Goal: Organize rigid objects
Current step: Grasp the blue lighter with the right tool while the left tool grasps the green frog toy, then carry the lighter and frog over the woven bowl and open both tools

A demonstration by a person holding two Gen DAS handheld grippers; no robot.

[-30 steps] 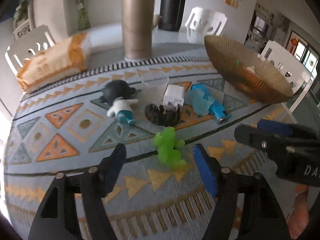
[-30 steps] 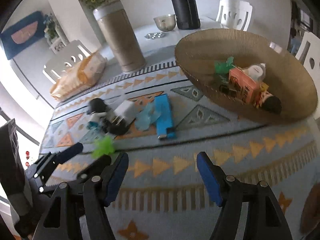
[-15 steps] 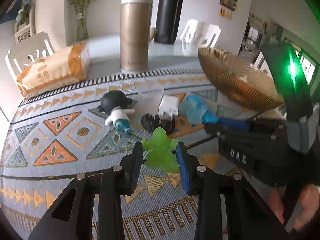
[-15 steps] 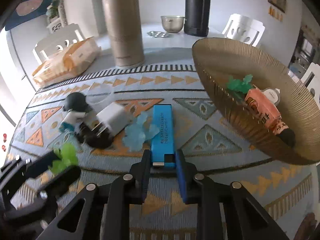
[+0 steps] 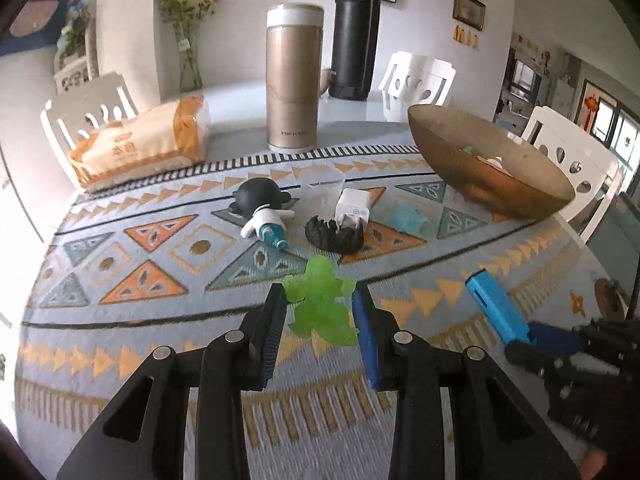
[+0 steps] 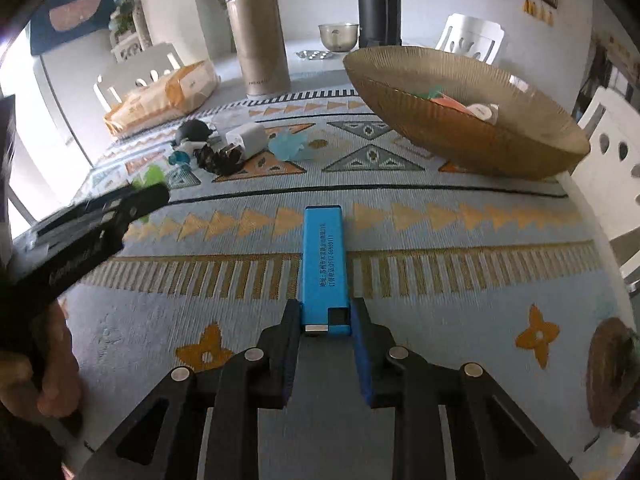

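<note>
My left gripper [image 5: 320, 304] is shut on a translucent green toy figure [image 5: 320, 304] and holds it above the patterned cloth. My right gripper [image 6: 325, 312] is shut on the near end of a blue lighter [image 6: 323, 264], lifted off the cloth; it also shows in the left wrist view [image 5: 496, 308]. A woven brown bowl [image 6: 460, 132] with several items inside stands at the right. A black-headed doll [image 5: 260, 210], a white charger [image 5: 352, 210], a black claw clip [image 5: 334, 236] and a pale blue piece [image 5: 406, 216] lie mid-cloth.
A gold flask [image 5: 294, 80] and a black thermos [image 5: 356, 32] stand at the back. A tissue pack [image 5: 140, 144] lies at the back left. A clear cup [image 5: 324, 190] sits behind the charger. White chairs ring the table.
Both grippers have lifted and drawn back toward the near side with their objects. The blue lighter has left its place beside the pale blue piece. The green toy is off the cloth.
</note>
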